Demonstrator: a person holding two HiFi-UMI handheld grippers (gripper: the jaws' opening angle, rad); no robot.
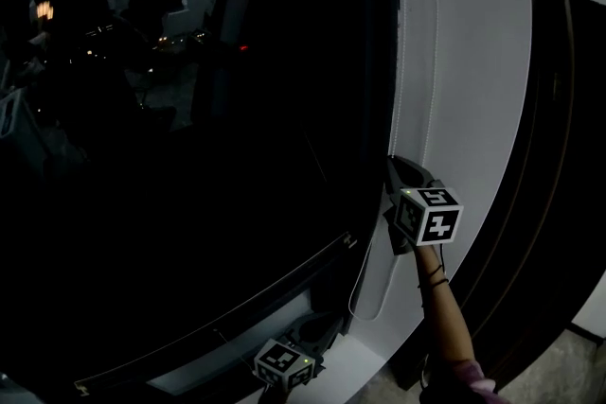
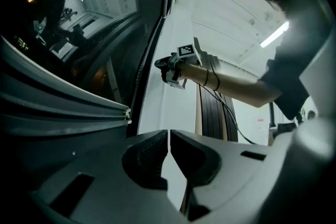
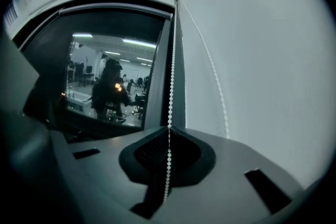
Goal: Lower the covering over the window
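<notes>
A tall dark window (image 1: 189, 156) fills the left of the head view, with a white wall strip (image 1: 473, 61) beside it. A white bead chain (image 1: 402, 61) hangs down that strip in two strands and ends in a loop (image 1: 353, 307) low down. My right gripper (image 1: 392, 167) is at the window's right edge, shut on one strand of the bead chain (image 3: 169, 113); the other strand (image 3: 216, 86) hangs free over the wall. My left gripper (image 1: 315, 333) sits low by the sill. Its jaws are shut with nothing between them (image 2: 168, 139), and it touches nothing.
A grey ridged frame rail (image 2: 63, 113) runs along the window's bottom edge. Dark slatted panels (image 1: 549, 156) stand to the right of the white strip. A person's bare forearm (image 2: 231, 84) reaches to the right gripper (image 2: 170, 66). A lit room is reflected in the glass (image 3: 110, 92).
</notes>
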